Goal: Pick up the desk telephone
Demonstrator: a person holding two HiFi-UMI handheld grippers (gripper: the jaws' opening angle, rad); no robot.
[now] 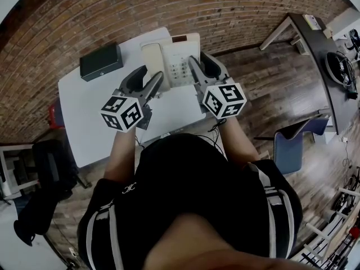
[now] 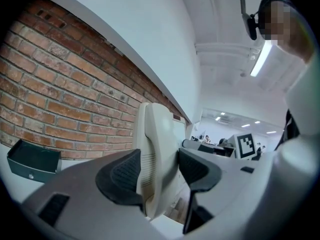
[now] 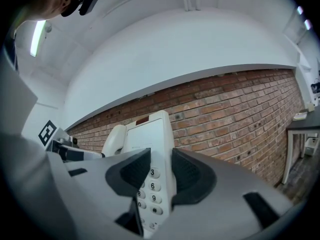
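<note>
Clamped with the left gripper point(image 2: 157, 171) point(image 1: 153, 72) on the desk telephone point(image 2: 165, 129) point(image 1: 175, 55), one pad pressed against the outer side of the handset point(image 2: 150, 139), the other against the body just beside it; clamped likewise with the right gripper point(image 3: 160, 171) point(image 1: 199, 61) on the opposite edge, pads to either side of the keypad's point(image 3: 150, 186) last column; held so between the two, cream-coloured, handset in its cradle, over the far part of the white table point(image 1: 84, 111) and close to the brick wall point(image 1: 112, 10); off to the left on the table, well apart from the telephone, a dark box point(image 1: 101, 61), lid closed, contents hidden.
</note>
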